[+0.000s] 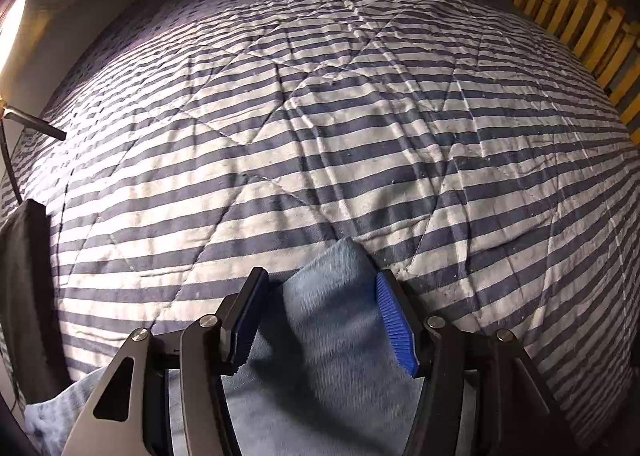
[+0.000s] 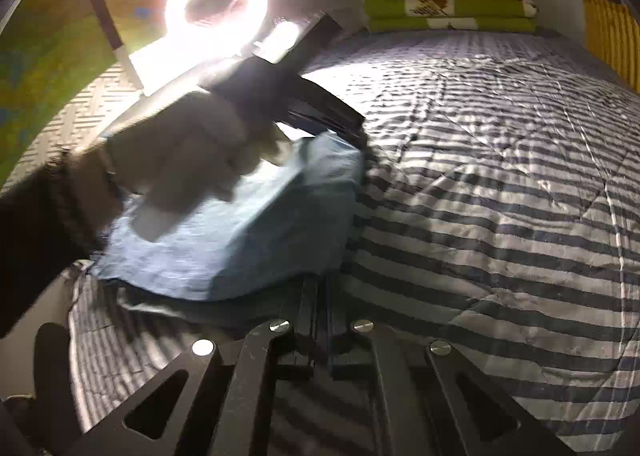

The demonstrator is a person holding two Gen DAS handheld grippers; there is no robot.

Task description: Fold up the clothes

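Lying between the left gripper's (image 1: 320, 296) parted jaws, blue cloth (image 1: 320, 336); right gripper (image 2: 320, 296) clamped shut.

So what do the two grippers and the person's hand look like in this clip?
Left gripper: black linkage arms with silver rivets, a grey metal side plate and ribbed blue pads. Right gripper: the same black linkage and silver rivets. The hand wears a pale glove, with a dark sleeve behind it.
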